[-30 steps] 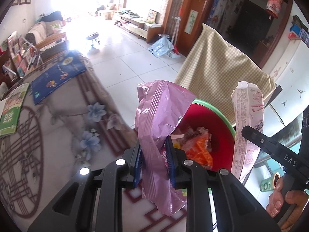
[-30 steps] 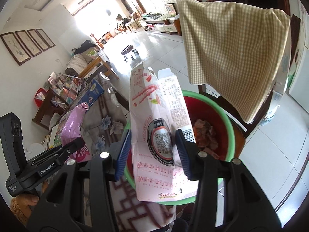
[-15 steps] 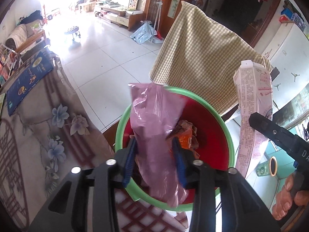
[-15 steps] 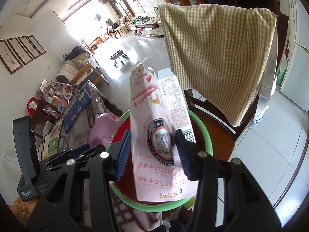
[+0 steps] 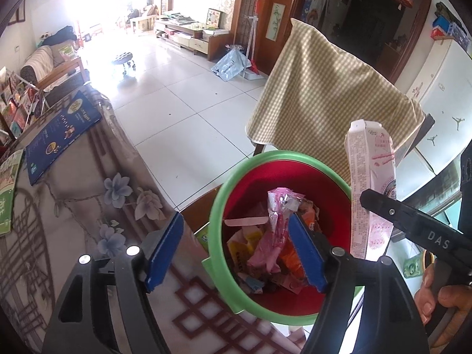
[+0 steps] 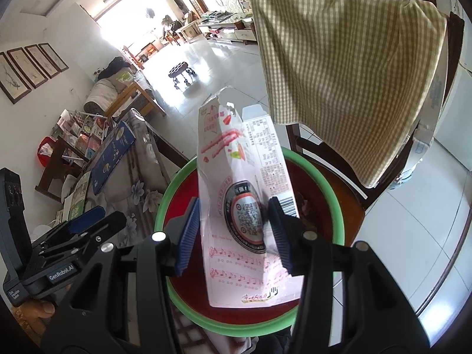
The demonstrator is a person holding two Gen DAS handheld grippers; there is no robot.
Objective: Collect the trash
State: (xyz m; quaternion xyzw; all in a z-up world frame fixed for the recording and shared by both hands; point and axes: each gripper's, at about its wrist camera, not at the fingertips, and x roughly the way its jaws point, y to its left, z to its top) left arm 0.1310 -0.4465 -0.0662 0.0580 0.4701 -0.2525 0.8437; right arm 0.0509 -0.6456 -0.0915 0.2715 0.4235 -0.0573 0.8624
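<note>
A red bin with a green rim [image 5: 236,177] [image 6: 165,194] stands beside the table edge, holding several wrappers. The pink bag [image 5: 274,227] lies inside it among them. My left gripper [image 5: 236,247] hangs open over the bin's near rim, nothing between its blue pads. My right gripper [image 6: 233,233] is shut on a flattened pink-and-white carton [image 6: 239,188] [image 5: 368,183], held upright above the bin. In the left wrist view the right gripper's finger crosses the carton at the right; a hand [image 5: 439,298] grips its handle.
A floral tablecloth covers the table [image 5: 73,206] at left, with a blue booklet [image 5: 62,129] and a green leaflet on it. A chair draped in checked cloth [image 5: 324,100] [image 6: 348,59] stands right behind the bin. White tiled floor stretches beyond.
The left gripper carried the pink bag over the bin, opened and let it go; the bag now lies inside. The right gripper kept its hold on the carton and moved over the bin.
</note>
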